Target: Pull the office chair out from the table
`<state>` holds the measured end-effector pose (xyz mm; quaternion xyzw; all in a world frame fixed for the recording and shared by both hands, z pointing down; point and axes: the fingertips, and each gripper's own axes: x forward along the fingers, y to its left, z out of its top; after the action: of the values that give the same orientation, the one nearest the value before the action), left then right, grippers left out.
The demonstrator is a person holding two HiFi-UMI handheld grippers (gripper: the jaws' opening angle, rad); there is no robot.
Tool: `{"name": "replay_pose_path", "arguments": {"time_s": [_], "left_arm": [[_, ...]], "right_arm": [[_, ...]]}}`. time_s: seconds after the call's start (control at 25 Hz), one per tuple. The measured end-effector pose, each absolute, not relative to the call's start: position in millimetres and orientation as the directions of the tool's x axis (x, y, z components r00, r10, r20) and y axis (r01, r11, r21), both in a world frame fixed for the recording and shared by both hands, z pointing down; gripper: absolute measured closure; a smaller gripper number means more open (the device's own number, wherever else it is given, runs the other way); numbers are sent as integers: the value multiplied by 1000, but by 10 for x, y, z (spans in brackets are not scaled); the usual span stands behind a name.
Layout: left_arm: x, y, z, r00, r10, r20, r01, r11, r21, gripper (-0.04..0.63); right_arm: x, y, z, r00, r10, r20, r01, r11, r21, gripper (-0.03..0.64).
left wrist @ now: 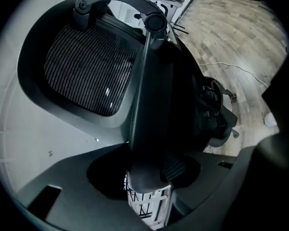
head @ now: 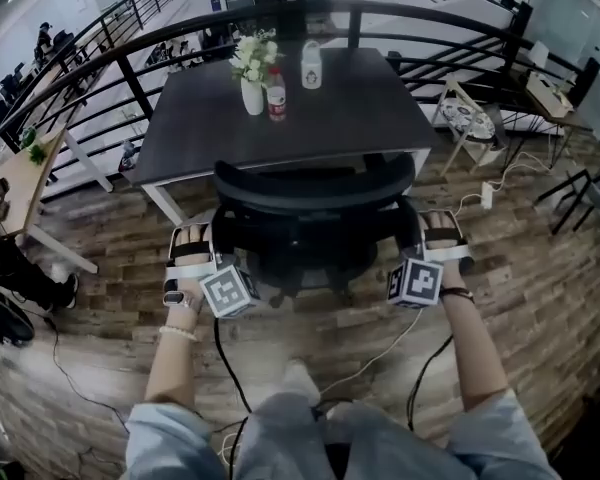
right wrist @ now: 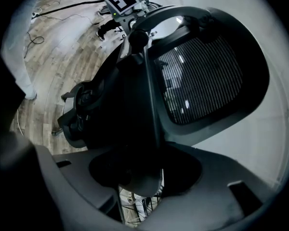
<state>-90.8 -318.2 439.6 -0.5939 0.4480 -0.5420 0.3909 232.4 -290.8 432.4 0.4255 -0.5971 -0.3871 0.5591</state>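
Note:
A black office chair with a mesh back stands pushed against the front edge of the dark table. My left gripper is at the left side of the chair's back and my right gripper at the right side. In the left gripper view, the dark edge of the backrest runs down between the jaws of the left gripper, which are closed on it. The right gripper view shows the same: the backrest edge sits inside the right gripper. The mesh panel fills that view.
On the table stand a white vase of flowers, a bottle with a red label and a white jug. A black railing curves behind the table. Cables lie on the wooden floor near the person's legs. A folding stand is at right.

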Motion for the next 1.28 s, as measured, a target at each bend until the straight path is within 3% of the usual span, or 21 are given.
{"name": "replay_pose_path", "arguments": {"time_s": [0.8,1.28], "left_arm": [[-548,-1615,4374,-6,-969,247,-133,-244,-960,394],[-315,-1143,4345,-33,-975,222,-147,-215,-966,394]], "right_arm": [[2663,-1502,4305,-101,-947,306,-59,313,948,422],[2901,-1246,4302,-95,-952,292,-63,299,952,420]]}}
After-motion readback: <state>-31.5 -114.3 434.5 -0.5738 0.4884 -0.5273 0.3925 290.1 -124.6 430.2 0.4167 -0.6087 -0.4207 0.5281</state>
